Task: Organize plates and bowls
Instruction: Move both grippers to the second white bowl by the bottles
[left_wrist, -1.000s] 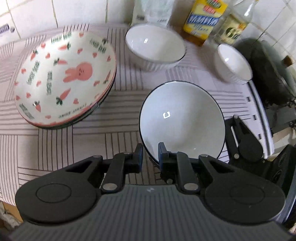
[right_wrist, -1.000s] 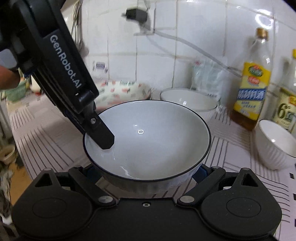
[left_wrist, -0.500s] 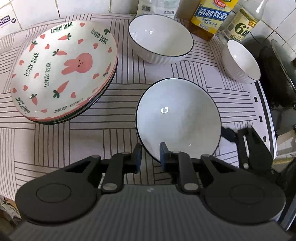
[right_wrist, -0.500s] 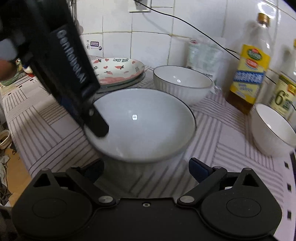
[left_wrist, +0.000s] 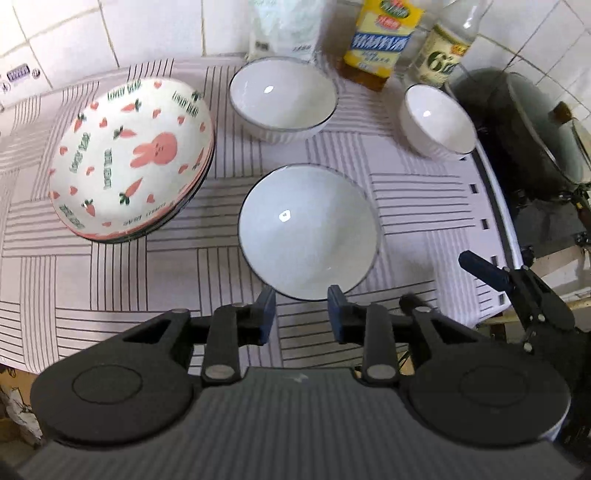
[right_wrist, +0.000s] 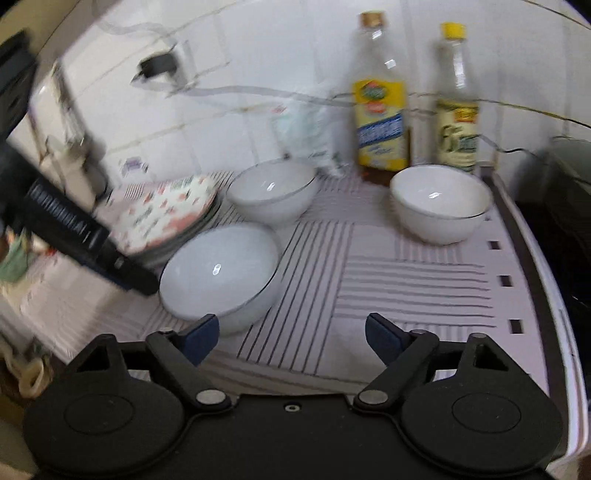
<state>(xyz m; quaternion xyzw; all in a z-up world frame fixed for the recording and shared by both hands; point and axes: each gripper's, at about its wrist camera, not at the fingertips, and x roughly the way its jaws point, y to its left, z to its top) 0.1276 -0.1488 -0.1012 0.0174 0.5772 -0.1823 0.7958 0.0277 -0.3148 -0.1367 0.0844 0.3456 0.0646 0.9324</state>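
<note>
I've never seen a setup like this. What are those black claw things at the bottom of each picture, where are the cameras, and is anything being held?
Those are two hand-held grippers, each with a fisheye camera looking along its fingers. One picture comes from the left gripper, the other from the right gripper. On the striped cloth sit a stack of bunny plates, a near white bowl, a far white bowl and a small white bowl, with two bottles at the tiled wall. Both grippers are open; nothing is held.

left gripper (left_wrist: 301, 312) jaws apart | near bowl (left_wrist: 308, 230) free | plates (left_wrist: 133, 158) stacked
</note>
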